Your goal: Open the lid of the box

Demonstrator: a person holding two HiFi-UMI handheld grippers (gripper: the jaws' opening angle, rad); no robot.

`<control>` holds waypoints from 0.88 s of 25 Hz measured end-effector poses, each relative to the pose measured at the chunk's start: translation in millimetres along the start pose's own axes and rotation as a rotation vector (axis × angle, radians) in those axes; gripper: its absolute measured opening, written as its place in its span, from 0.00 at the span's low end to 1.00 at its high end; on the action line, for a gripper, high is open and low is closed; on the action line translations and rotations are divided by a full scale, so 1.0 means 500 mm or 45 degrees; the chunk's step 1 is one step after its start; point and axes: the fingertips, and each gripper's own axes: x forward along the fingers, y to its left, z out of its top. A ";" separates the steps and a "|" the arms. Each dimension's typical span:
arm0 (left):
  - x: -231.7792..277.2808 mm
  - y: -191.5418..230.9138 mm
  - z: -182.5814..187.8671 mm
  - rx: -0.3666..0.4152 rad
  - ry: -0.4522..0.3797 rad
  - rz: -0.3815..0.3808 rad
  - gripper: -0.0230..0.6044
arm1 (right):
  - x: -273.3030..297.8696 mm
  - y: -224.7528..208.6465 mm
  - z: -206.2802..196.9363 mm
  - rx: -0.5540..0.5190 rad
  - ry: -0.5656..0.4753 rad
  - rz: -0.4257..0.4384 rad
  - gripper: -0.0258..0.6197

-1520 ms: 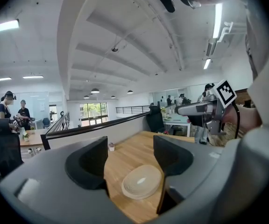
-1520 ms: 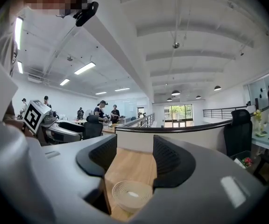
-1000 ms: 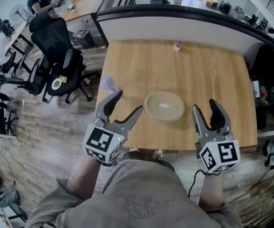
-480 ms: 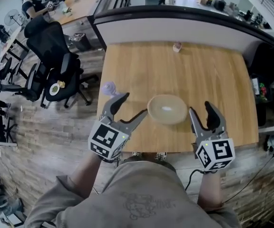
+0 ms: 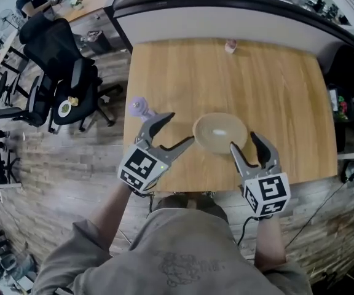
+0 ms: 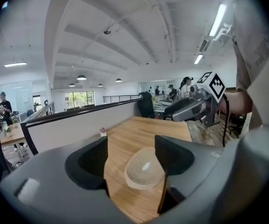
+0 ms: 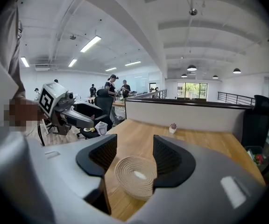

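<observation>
A round, pale woven box with its lid on sits on the wooden table near the front edge. My left gripper is open just left of the box, its fingers apart and empty. Open too, my right gripper is at the box's near right rim, nothing pressed between its pads. In the left gripper view the box lies ahead between the jaws of the left gripper. In the right gripper view the box sits close in front of the right gripper.
A small potted plant stands at the table's far edge, and a purple object at its left edge. Black office chairs stand on the floor to the left. A dark partition wall runs behind the table.
Both grippers have moved inward and forward toward the box. The right one has closed most of the gap and now sits at the box's rim.
</observation>
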 end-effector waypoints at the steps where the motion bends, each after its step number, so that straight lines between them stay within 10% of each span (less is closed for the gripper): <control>1: 0.006 0.001 -0.015 0.018 0.010 -0.017 0.54 | 0.011 0.006 -0.009 0.007 0.015 0.010 0.39; 22: 0.197 0.004 -0.385 0.041 0.275 -0.359 0.56 | 0.223 0.094 -0.241 0.014 0.363 0.158 0.39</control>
